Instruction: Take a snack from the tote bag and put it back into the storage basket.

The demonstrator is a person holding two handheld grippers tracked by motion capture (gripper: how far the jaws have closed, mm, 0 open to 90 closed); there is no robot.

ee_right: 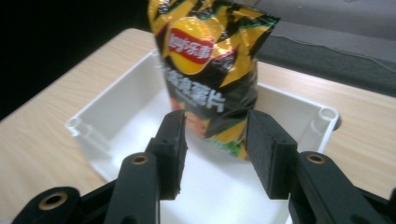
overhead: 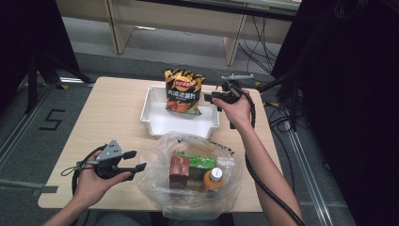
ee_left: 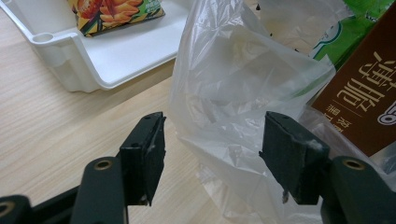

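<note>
A black and yellow chip bag (overhead: 183, 92) (ee_right: 210, 70) stands upright in the white tray (overhead: 155, 121) (ee_right: 93, 116) at the table's far middle. My right gripper (overhead: 209, 97) (ee_right: 215, 144) hovers just to the bag's right, pointing at it, jaws open and apart from the bag. A clear plastic bag (overhead: 188, 143) (ee_left: 233, 84) sits near the front edge. It holds a brown carton (overhead: 179, 170) (ee_left: 364, 102), a green package (overhead: 200, 162) and an orange bottle (overhead: 214, 179). My left gripper (overhead: 138, 160) (ee_left: 212, 144) is open at the bag's left side, with loose plastic just beyond its jaws.
The light wooden table (overhead: 113, 113) has bare room on its left half. Black cables trail from both grippers. Dark stands flank the table, and wooden furniture legs stand behind it.
</note>
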